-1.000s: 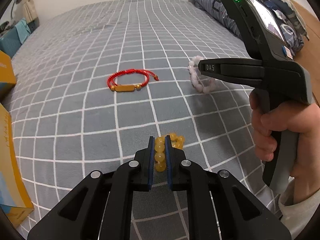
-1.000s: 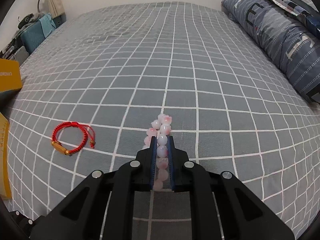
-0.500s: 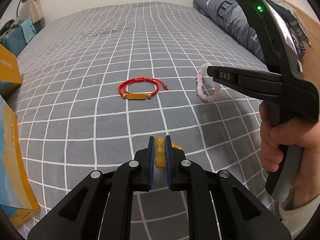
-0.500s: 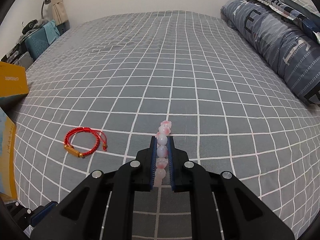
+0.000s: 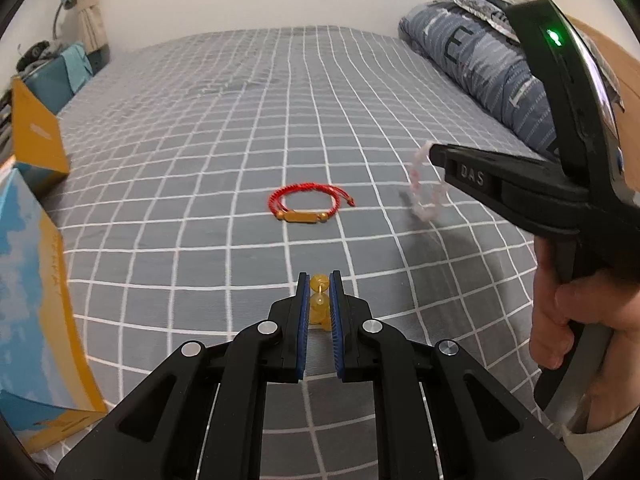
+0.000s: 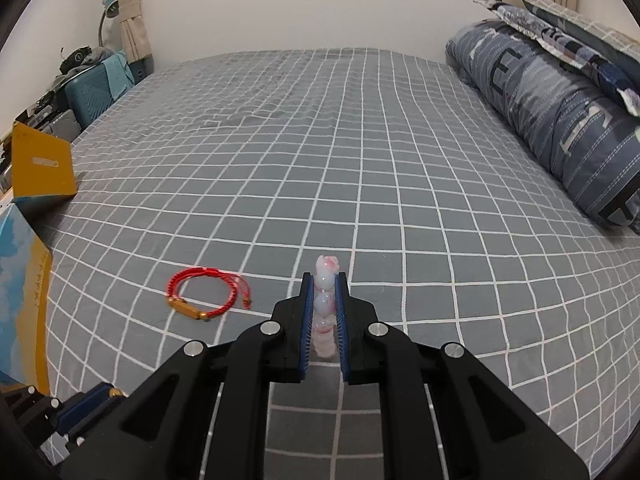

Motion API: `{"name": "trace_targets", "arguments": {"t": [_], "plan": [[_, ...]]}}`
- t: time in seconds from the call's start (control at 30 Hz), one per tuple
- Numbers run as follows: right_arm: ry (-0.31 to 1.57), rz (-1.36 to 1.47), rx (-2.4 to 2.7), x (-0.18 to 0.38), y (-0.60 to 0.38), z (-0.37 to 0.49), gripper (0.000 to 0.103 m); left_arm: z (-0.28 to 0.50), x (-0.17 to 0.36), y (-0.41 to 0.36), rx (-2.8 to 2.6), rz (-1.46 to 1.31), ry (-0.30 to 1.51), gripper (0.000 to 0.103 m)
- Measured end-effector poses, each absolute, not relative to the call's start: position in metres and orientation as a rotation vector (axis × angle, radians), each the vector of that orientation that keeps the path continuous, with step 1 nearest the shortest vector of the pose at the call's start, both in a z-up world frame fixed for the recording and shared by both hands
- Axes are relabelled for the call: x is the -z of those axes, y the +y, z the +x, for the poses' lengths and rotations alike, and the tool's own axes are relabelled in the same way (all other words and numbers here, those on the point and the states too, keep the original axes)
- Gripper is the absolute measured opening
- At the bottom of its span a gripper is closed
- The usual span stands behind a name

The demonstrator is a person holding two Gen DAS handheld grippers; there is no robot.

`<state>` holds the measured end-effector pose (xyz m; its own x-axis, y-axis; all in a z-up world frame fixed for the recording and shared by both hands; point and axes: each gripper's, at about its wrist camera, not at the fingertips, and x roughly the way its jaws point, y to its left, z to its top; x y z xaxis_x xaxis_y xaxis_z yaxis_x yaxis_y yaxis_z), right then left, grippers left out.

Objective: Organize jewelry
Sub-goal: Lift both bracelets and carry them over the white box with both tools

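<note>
Amber-yellow beads of a bracelet (image 5: 319, 307) sit pinched between the blue-padded fingers (image 5: 303, 320) of the left gripper (image 5: 319, 284), which is clamped on the strand; one bead shows at the fingertips, and the rest hang bunched further back between the pads, clear of the grey checked bedspread (image 5: 224, 128). Ahead of those fingertips, a red cord bracelet (image 5: 308, 205) with a gold bar lies flat on the bedspread, well apart from both grippers. To the right of the fingers and further forward, the right gripper (image 5: 433, 153) reaches in from the side, held by the person's hand (image 5: 568, 320), and a pale pink bead bracelet (image 5: 425, 192) dangles blurred from its tip above the cover. In the right wrist view, that gripper (image 6: 323, 280) is closed tight on the pink-and-white beads (image 6: 324, 304), which line up between its blue pads, with one bead poking out past the fingertips. The red cord bracelet (image 6: 204, 294) lies to the left of these fingers, slightly ahead, on the bedspread (image 6: 360, 140). Far to the left of the fingers stands a yellow and blue box (image 6: 24, 288) at the bed's edge, and another yellow box (image 6: 42, 166) sits beyond it. A folded blue-grey quilt (image 6: 560, 120) lies along the right side, well ahead of the fingers.
</note>
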<state>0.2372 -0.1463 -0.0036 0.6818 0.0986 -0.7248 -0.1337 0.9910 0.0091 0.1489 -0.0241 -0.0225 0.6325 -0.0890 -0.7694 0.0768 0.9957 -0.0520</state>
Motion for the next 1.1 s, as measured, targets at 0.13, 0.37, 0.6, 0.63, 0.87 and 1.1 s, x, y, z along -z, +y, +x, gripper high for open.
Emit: {"name": "trace_targets", "arguments": {"t": [0.13, 0.37, 0.6, 0.63, 0.87, 1.1], "plan": [[0.789, -0.040, -0.135, -0.009, -0.141, 0.225, 0.010, 0.142, 0.012, -0.014, 0.057, -0.008, 0.855, 0.009], [0.770, -0.055, -0.142, -0.032, -0.124, 0.207, 0.010, 0.137, -0.007, 0.015, 0.001, -0.017, 0.835, 0.009], [0.724, -0.065, -0.161, -0.071, -0.105, 0.190, 0.010, 0.120, -0.037, 0.052, -0.089, -0.035, 0.787, 0.009], [0.716, -0.067, -0.164, -0.076, -0.100, 0.187, 0.010, 0.115, -0.042, 0.058, -0.107, -0.041, 0.775, 0.009], [0.687, -0.077, -0.207, -0.104, -0.064, 0.173, 0.010, 0.087, -0.084, 0.098, -0.166, -0.061, 0.711, 0.009], [0.676, -0.126, -0.286, -0.128, -0.001, 0.157, 0.010, 0.063, -0.115, 0.145, -0.237, -0.085, 0.685, 0.009]]}}
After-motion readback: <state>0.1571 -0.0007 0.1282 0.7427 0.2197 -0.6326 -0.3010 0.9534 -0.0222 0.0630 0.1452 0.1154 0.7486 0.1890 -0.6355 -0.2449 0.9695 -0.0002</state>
